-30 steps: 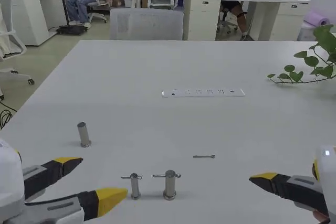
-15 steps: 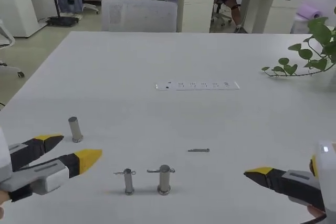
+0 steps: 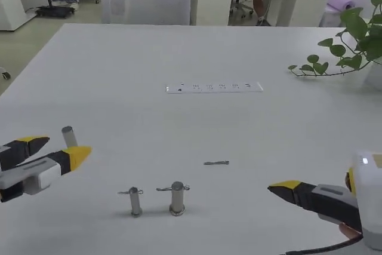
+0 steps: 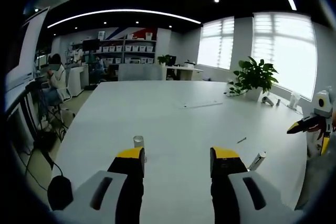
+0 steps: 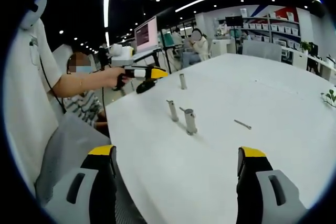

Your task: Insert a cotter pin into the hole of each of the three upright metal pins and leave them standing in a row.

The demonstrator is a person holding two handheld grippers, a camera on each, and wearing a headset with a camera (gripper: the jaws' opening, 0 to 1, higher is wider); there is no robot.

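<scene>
On table (image 3: 179, 46): 2 cottered pins (image 3: 176, 197), bare pin (image 3: 68, 135), loose cotter pin (image 3: 216, 163)

A white table (image 3: 179, 52) held a power strip (image 3: 213, 88) at mid-frame. One metal pin (image 3: 69, 137) stood at left. A thin pin (image 3: 136, 201) and a thick pin (image 3: 176, 198) stood at lower centre, a cotter pin (image 3: 216, 163) lying just upper right of them.

Near-left silver metal pin (image 3: 136, 201) and near-right pin (image 3: 176, 198), upright, hold cotter pins; far-left pin (image 3: 68, 135) bare; loose cotter pin (image 3: 216, 163) lies right.
</scene>
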